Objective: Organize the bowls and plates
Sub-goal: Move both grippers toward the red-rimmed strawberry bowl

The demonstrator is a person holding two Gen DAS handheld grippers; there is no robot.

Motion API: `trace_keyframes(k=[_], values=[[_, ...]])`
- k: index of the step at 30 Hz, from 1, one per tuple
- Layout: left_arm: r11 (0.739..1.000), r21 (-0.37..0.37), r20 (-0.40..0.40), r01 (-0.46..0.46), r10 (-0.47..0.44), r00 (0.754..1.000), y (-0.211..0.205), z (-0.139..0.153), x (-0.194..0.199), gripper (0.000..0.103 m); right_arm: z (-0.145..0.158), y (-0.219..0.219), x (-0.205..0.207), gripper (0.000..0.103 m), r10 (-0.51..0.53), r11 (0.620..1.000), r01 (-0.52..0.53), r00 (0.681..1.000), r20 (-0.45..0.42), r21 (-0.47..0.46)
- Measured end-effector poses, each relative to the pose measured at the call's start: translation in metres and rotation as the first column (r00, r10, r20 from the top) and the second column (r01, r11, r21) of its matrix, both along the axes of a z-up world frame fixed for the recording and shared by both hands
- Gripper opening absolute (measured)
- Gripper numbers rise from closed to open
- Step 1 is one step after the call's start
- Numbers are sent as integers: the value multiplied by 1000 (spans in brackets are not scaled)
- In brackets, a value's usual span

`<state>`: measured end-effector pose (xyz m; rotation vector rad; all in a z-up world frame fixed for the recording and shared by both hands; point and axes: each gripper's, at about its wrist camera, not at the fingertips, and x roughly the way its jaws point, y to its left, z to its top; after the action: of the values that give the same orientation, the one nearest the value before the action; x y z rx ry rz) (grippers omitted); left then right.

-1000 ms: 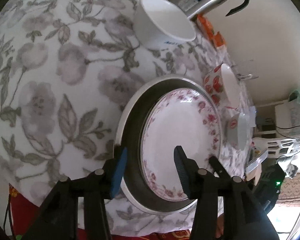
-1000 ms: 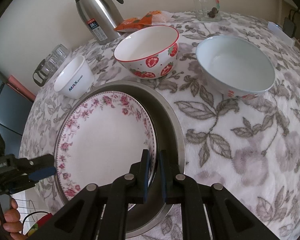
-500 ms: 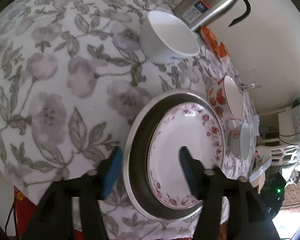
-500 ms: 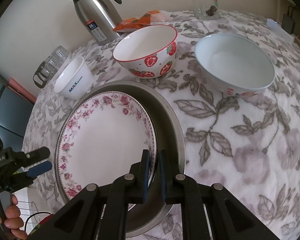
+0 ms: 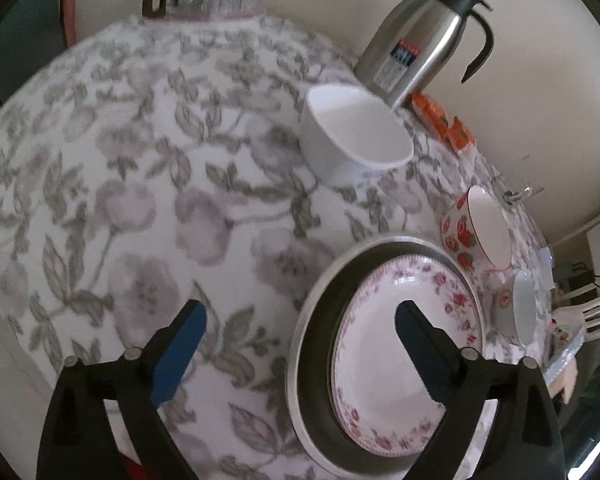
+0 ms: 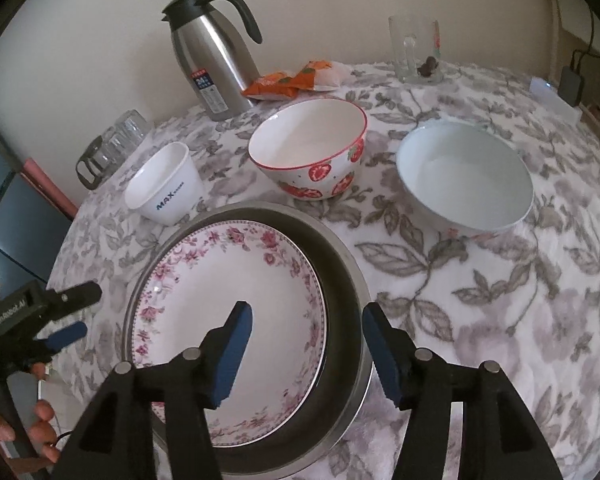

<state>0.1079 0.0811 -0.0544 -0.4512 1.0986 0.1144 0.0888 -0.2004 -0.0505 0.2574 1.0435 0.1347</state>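
1. The small white bowl [image 6: 165,188] carries "MAX" in blue letters on its side, with smaller characters after it too fine to read. It stands on the desk [image 6: 500,320] just behind the metal tray's far left rim.
2. The steel thermos jug [image 6: 210,56] at the back wall bears a dark label on which "24" can be read; the rest of that label is too small to make out.
3. The left gripper [image 6: 78,312], seen from the right wrist view at the desk's left edge, has "GenRobot.AI" printed in white along its black body. A hand [image 6: 20,428] holds it from below.
4. The floral plate [image 6: 228,312], pink-rose rimmed, lies inside the round metal tray [image 6: 350,276], pushed toward the tray's left side.
5. The right gripper [image 6: 306,320] hangs over the plate's right edge, its fingers [image 6: 236,344] opening; one blue pad is above the plate, the other above the tray's rim, and neither presses on anything.
6. In the left wrist view the left gripper [image 5: 300,324] has its fingers spreading wide, straddling the tray's near rim without gripping it; it holds nothing.
7. The strawberry bowl [image 6: 312,148] and the plain white bowl [image 6: 466,176] stand side by side behind the tray, apart from each other.
8. Orange snack packets [image 6: 296,80] lie beside the jug; their print is unreadable.
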Motion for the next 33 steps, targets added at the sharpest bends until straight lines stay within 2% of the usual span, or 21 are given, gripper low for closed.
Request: trace_keyframes(k=[1,4,6,7,12,17,19,22,26,29,33], values=[[1000,19,16,-1,1,1000,0,2,0,97,0,1,1,74,-1,1000,1,1000,8,0],[997,73,71,-4,-1,997,-2,10,0,97,1,1,0,81,-2,1000,2,999,36,-5],[996,89,100,-13,4,995,-2,13,0,97,2,0,-1,91,-8,1000,8,998,59,-11],[995,94,108,-15,5,994,-2,15,0,97,4,0,-2,103,-16,1000,18,997,70,-24],[994,103,127,-19,5,992,-2,17,0,97,15,-6,-4,103,-55,997,62,989,136,-51],[991,131,164,-19,-3,986,-6,25,-1,98,14,-6,-1,103,-49,996,56,993,103,-68],[991,132,185,-18,-7,983,-8,29,-1,99,18,-4,1,103,-46,992,57,994,99,-111],[992,129,211,12,-40,977,-11,37,2,100,26,-3,1,103,-58,987,76,990,126,-141],[988,152,204,12,-43,978,-9,50,13,100,35,-10,6,103,-97,990,111,984,150,-89],[984,177,153,-18,-9,988,-5,57,28,100,40,-10,9,103,-100,991,114,981,165,-75],[985,162,132,-59,37,991,-2,60,48,100,42,-7,13,103,-88,992,102,981,171,-73]])
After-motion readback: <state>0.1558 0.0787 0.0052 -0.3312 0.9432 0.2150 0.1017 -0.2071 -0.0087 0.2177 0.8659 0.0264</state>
